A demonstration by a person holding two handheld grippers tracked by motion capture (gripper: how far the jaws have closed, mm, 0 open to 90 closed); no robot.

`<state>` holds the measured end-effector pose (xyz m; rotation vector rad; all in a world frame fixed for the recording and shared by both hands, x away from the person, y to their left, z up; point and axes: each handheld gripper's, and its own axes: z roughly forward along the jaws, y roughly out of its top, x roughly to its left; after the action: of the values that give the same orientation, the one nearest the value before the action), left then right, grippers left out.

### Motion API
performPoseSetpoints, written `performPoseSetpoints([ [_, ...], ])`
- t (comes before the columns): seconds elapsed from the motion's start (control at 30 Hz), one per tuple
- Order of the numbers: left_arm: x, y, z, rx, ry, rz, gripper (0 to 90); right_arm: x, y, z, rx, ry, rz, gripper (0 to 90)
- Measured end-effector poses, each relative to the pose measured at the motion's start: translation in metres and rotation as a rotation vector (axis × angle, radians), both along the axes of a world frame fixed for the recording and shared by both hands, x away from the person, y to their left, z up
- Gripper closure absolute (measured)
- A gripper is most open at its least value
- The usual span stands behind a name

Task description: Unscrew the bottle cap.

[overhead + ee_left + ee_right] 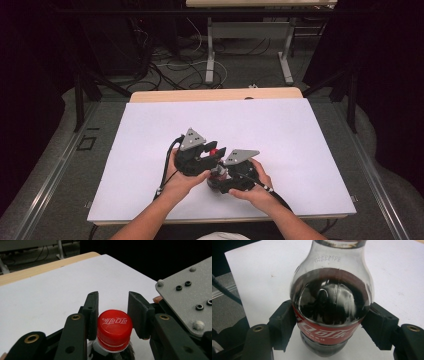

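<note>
The right gripper [329, 327] has its jaws clamped on the body of a cola bottle [332, 305], one jaw pressing each side of the red label. The left gripper [113, 312] sits at the bottle's top: its jaws are closed on the red cap [114, 328], which lies between them low down near their base, touching the left pad, the right pad just beside it. Both grippers meet above the white counter [150, 130], held in the person's hands.
</note>
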<state>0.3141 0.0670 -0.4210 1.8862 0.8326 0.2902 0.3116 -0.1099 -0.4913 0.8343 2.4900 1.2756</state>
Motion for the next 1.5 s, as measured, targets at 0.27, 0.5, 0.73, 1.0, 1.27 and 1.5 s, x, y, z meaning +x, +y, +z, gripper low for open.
performPoseSetpoints([
  [0.27,0.006,0.025,0.009,-0.056,-0.023,-0.186,43.8,0.0,-0.002,0.002,0.025,0.007,0.025,30.4],
  [0.5,0.01,0.031,0.007,0.013,-0.036,-0.302,51.0,-0.001,-0.001,0.003,0.016,0.004,0.068,30.5],
  [0.73,0.016,0.032,0.002,0.003,-0.014,-0.364,61.1,-0.003,0.001,0.003,0.013,0.0,0.09,30.5],
  [1.0,0.0,0.017,0.003,0.017,-0.008,-0.11,61.6,-0.001,0.0,0.002,0.013,-0.009,0.04,30.5],
  [1.27,-0.013,-0.003,0.001,0.026,0.002,0.091,61.5,0.001,-0.001,0.0,0.003,0.001,-0.015,30.4],
  [1.5,-0.003,0.012,0.004,-0.064,0.015,-0.055,51.5,0.001,-0.004,0.002,0.016,0.007,-0.002,30.4],
])
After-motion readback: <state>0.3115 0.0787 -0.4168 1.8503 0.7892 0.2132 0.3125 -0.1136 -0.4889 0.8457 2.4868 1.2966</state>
